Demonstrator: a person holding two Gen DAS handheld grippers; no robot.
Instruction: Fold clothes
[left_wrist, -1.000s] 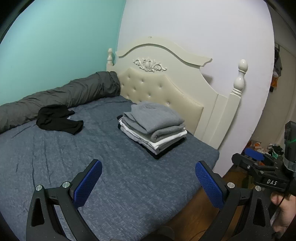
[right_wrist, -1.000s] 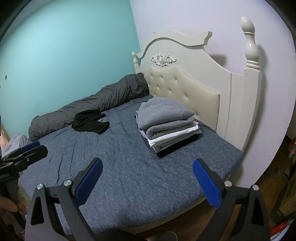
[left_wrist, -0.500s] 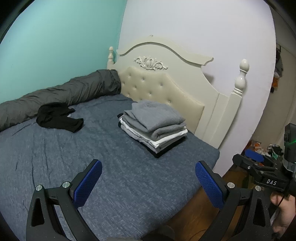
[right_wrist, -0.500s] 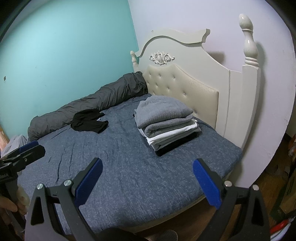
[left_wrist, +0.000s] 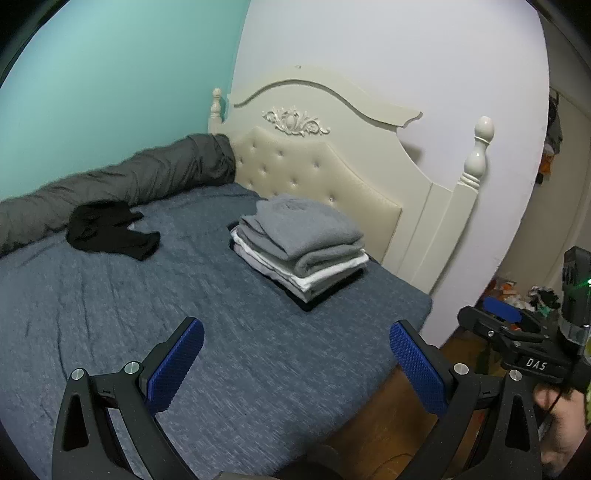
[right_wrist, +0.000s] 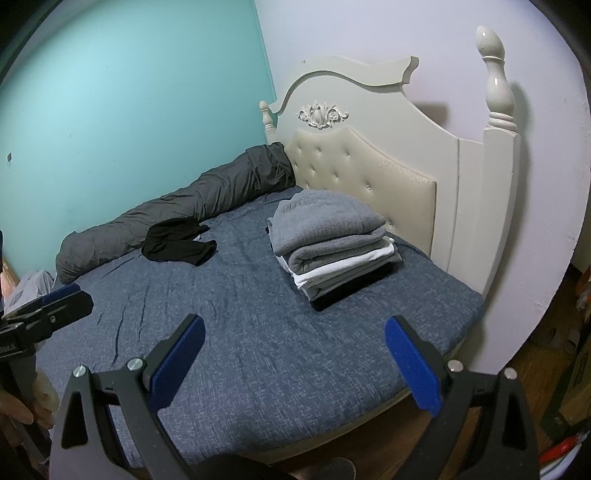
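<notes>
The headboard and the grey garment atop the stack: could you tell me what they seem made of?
The cream tufted headboard looks like painted wood framing a buttoned, faintly shiny leatherette panel. The folded grey garment on the stack appears a matte, soft knit, perhaps fleece or cotton.

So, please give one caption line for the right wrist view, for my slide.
Open right hand-held gripper above bed; folded stack and unfolded black garment ahead.

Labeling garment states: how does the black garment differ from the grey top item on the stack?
The black garment lies crumpled and unfolded; the grey top item is folded flat. The black garment sits alone on the bed beside the grey bolster; the grey top item caps a stack near the headboard. Black against mid-grey. Both rest on the bed, and neither is held.
</notes>
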